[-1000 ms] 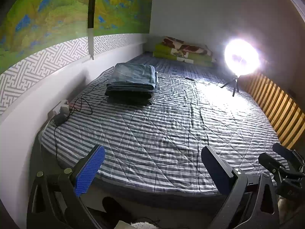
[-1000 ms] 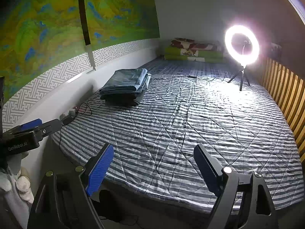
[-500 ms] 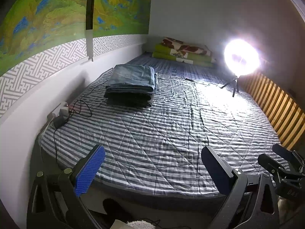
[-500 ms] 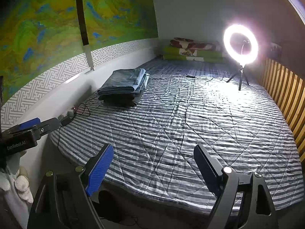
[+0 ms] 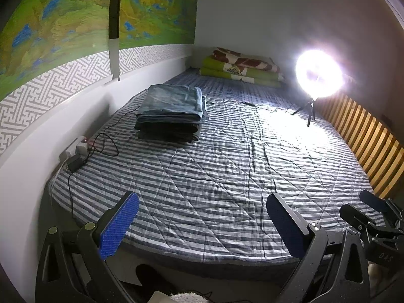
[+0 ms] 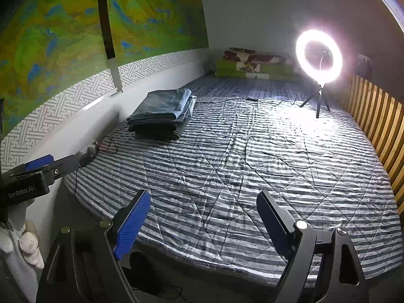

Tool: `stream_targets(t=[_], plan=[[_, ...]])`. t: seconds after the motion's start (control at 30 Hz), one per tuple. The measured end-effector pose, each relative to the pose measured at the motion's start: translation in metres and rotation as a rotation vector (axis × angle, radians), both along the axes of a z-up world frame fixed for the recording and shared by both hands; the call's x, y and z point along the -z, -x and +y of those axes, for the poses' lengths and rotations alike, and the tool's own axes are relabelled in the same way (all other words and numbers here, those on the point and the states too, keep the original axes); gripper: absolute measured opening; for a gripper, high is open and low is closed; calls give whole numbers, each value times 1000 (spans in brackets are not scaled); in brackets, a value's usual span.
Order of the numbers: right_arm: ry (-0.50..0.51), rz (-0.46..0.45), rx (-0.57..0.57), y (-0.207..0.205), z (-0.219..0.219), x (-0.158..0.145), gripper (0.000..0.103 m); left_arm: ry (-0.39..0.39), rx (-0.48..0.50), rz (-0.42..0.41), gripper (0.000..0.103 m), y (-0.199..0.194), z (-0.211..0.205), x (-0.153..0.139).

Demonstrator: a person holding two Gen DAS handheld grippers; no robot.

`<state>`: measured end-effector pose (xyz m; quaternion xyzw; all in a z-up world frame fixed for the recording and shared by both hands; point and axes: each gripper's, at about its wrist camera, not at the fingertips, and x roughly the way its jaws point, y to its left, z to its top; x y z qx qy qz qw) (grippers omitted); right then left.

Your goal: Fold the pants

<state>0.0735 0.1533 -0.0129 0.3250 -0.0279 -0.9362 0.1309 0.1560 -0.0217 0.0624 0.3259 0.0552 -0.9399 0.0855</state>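
Note:
A stack of folded blue denim pants (image 5: 171, 111) (image 6: 161, 116) lies on the striped bed (image 5: 227, 176) (image 6: 240, 164), at its far left by the wall. My left gripper (image 5: 202, 222) hangs open over the bed's near edge, nothing between its blue pads, far short of the stack. My right gripper (image 6: 203, 222) is likewise open and empty above the near edge. Each gripper shows at the other view's side: the right gripper (image 5: 371, 214) at the right of the left wrist view, the left gripper (image 6: 38, 171) at the left of the right wrist view.
A lit ring light on a tripod (image 5: 318, 80) (image 6: 318, 58) stands at the bed's far right. Folded green and patterned bedding (image 5: 242, 69) lies at the head. A power strip with cables (image 5: 80, 151) sits by the left wall. Wooden slats (image 5: 366, 136) line the right side.
Both views have drawn back slightly from the bed; the stack of pants sits a little farther off. Both grippers stay open and empty.

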Motion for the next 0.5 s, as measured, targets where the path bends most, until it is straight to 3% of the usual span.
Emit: stream_targets(t=[0.5], plan=[[-1, -37, 16, 20, -1, 14, 83, -3, 8, -9, 102, 30, -6, 15]])
